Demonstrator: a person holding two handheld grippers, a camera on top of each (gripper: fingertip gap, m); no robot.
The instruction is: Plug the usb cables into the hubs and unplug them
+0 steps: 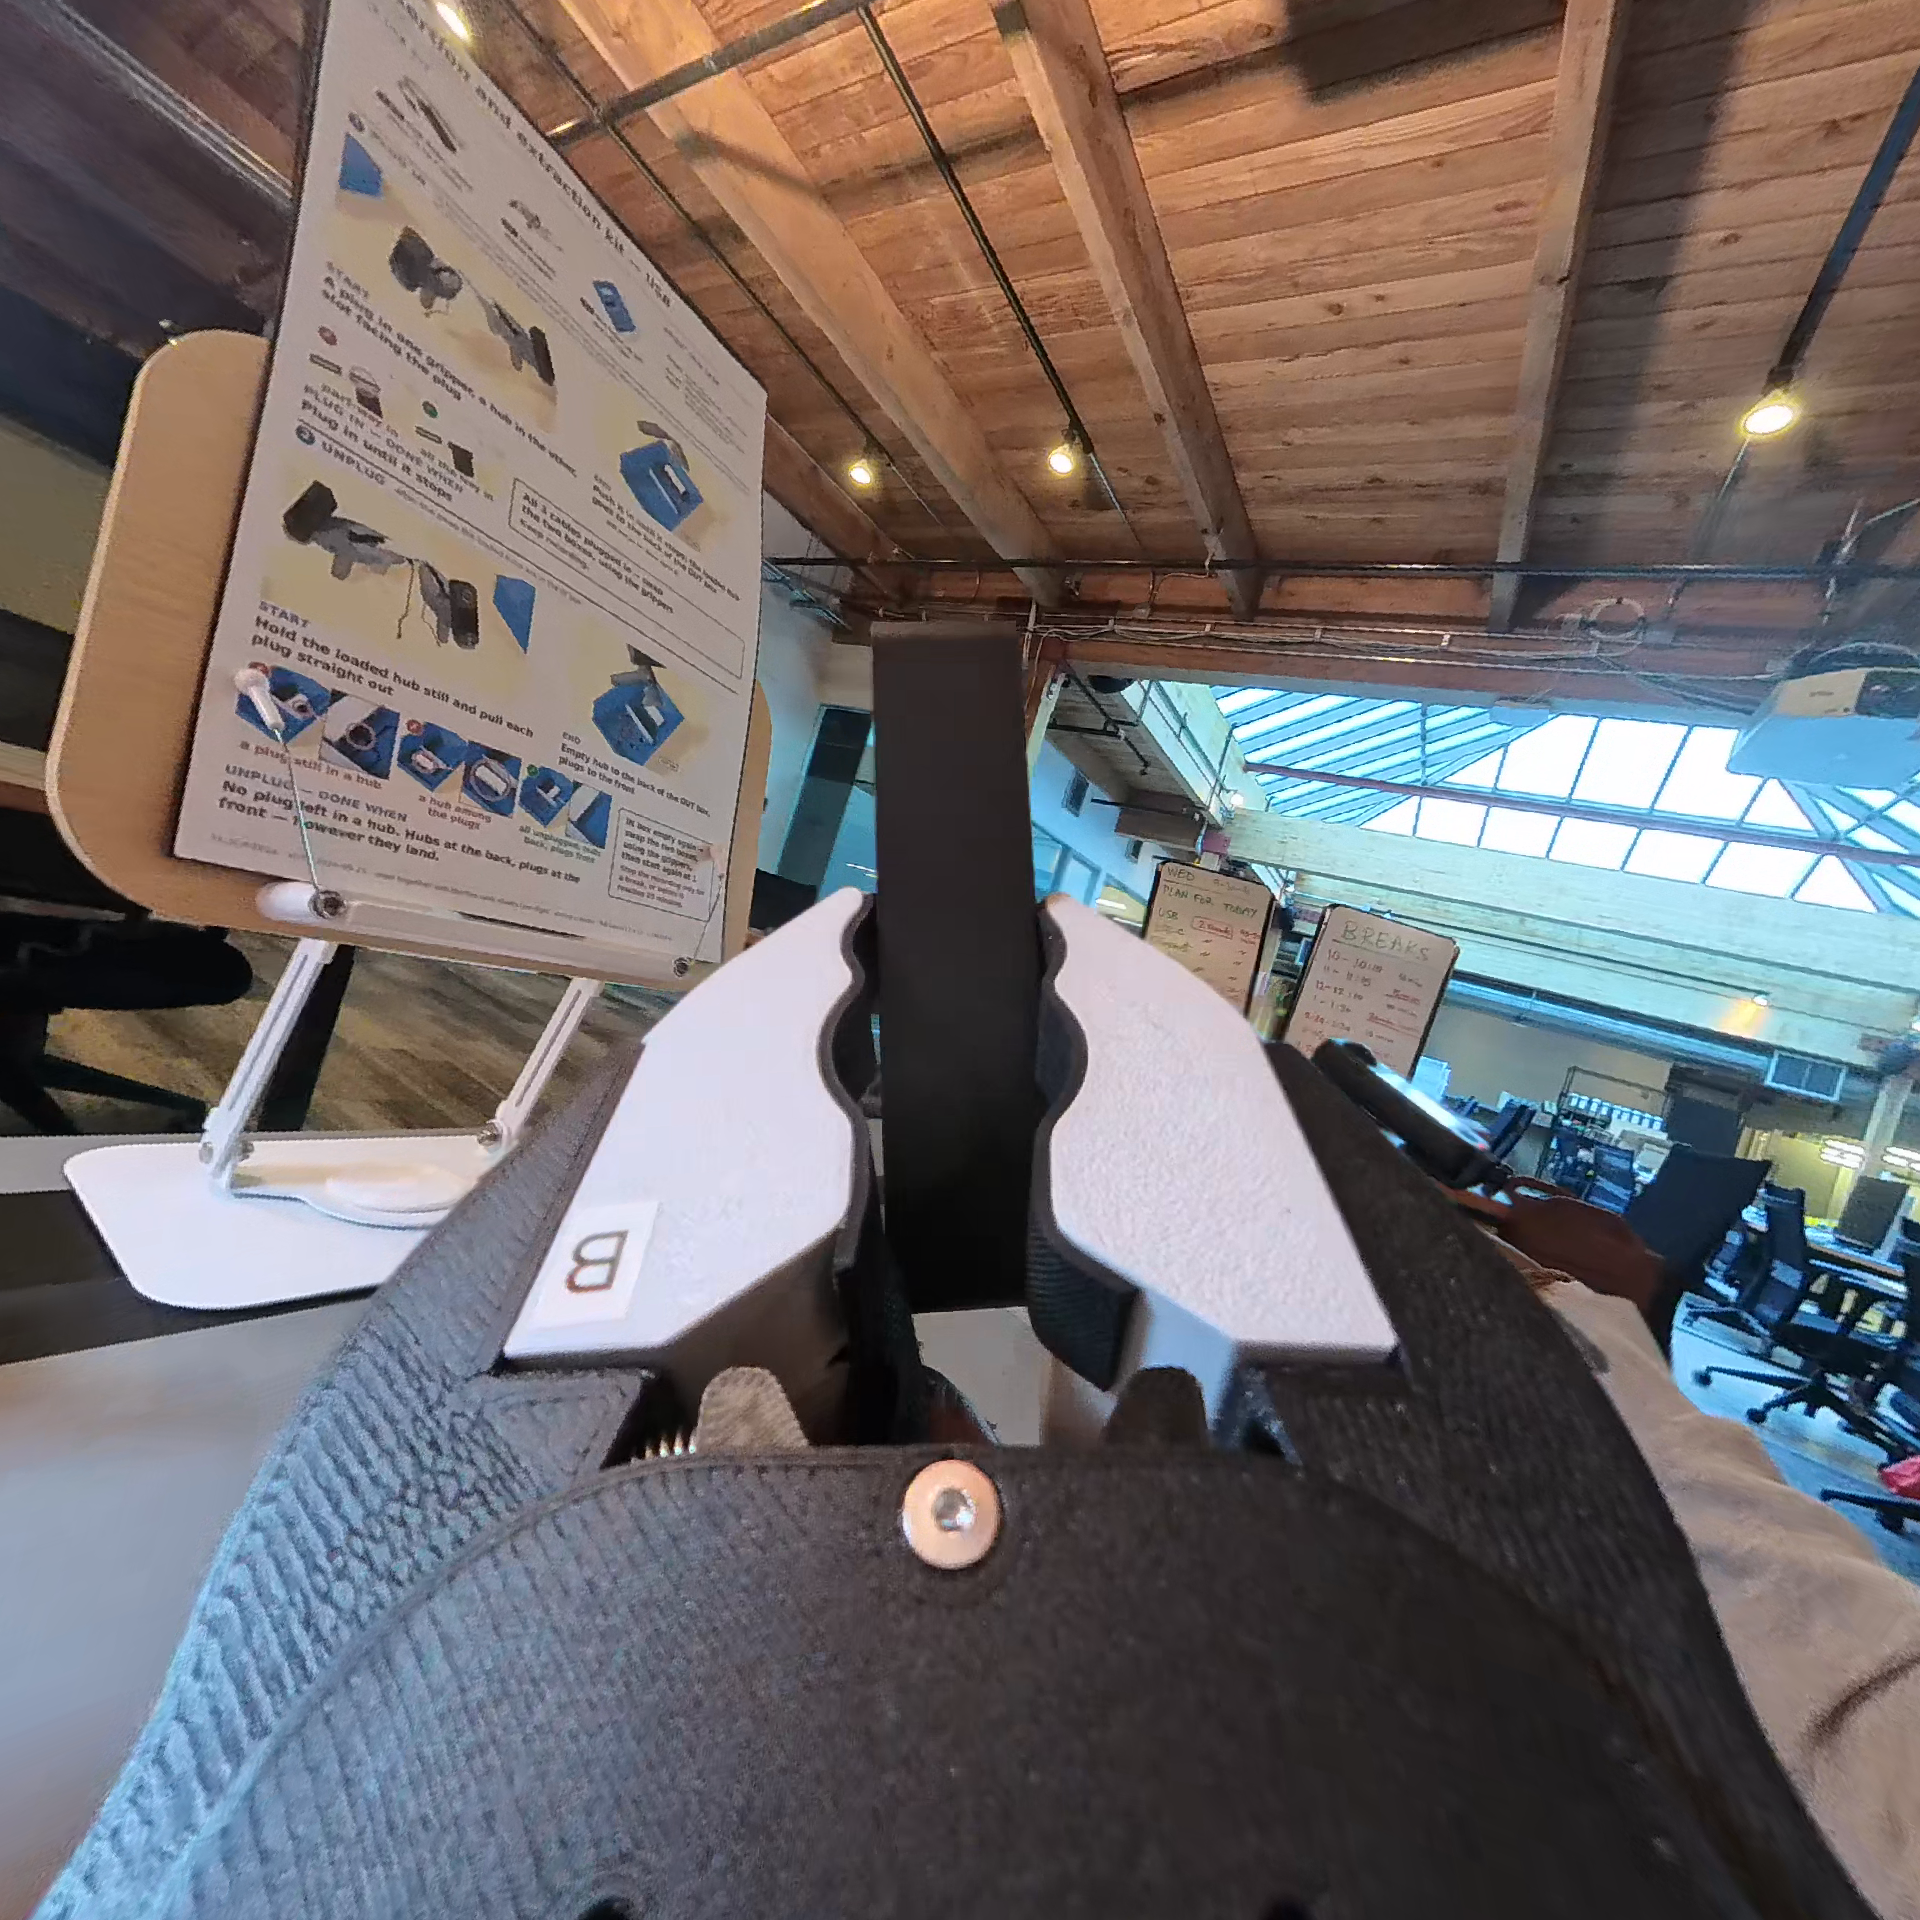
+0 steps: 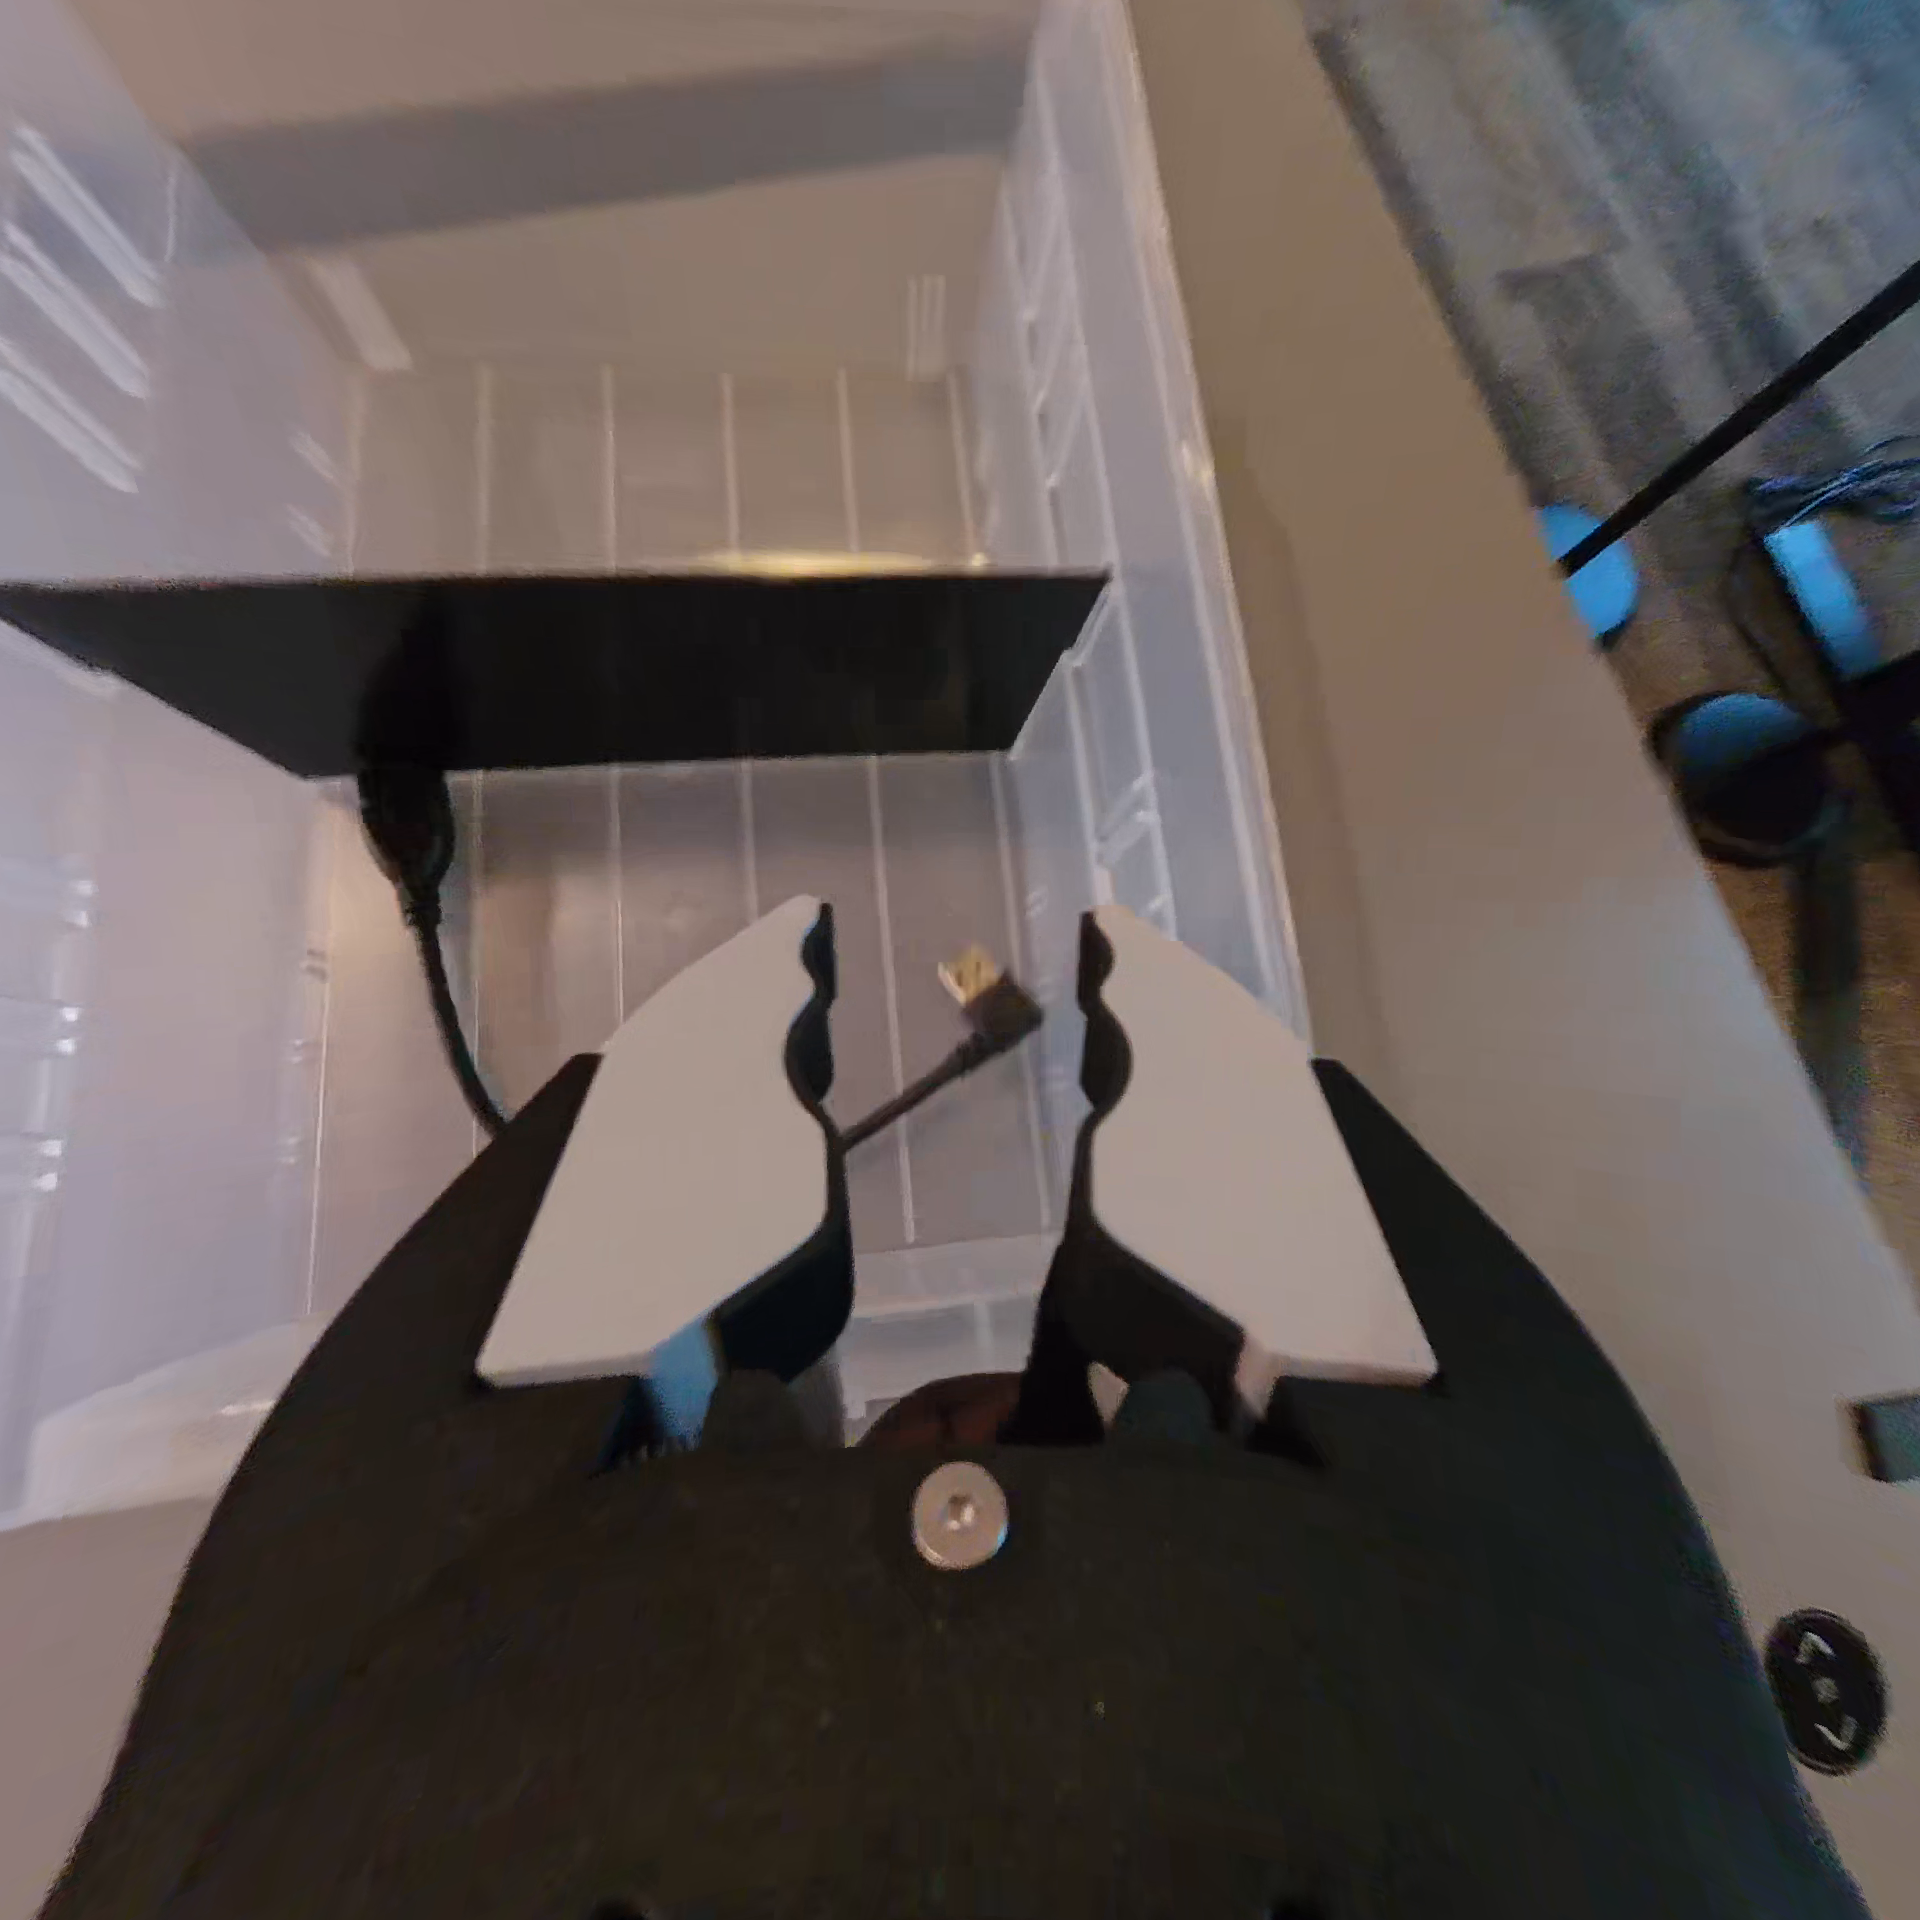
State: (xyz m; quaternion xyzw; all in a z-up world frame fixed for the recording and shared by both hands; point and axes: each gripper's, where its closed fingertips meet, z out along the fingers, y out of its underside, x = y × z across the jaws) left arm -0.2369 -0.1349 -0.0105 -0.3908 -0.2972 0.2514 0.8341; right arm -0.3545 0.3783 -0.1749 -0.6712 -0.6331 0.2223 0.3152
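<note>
The hub point(image 1: 954, 935) is a flat black bar, and the left tongs point(image 1: 954, 914) are clenched on it, so it stands upright between the two white fingers point(image 1: 727, 1122) and rises above their tips. Its lower end is hidden inside the tongs, and its ports cannot be seen from this side. In the right wrist view a black slab point(image 2: 644, 665) lies across the picture above a clear plastic bin point(image 2: 1122, 727); its left end is cut off by the frame, and a thick black cord point(image 2: 431, 935) hangs from its underside. This view is blurred. A USB plug point(image 2: 987, 992) with a metal tip lies on the floor of the bin, and its thin cable point(image 2: 904, 1107) goes behind the left finger. The right tongs point(image 2: 954, 935) are released and empty, above the plug, not touching it. The bin stands on the pale desk point(image 2: 1403, 935), near its right edge. Behind the left tongs a printed instruction sheet point(image 1: 468, 499) leans on a white stand point(image 1: 270, 1195).
</note>
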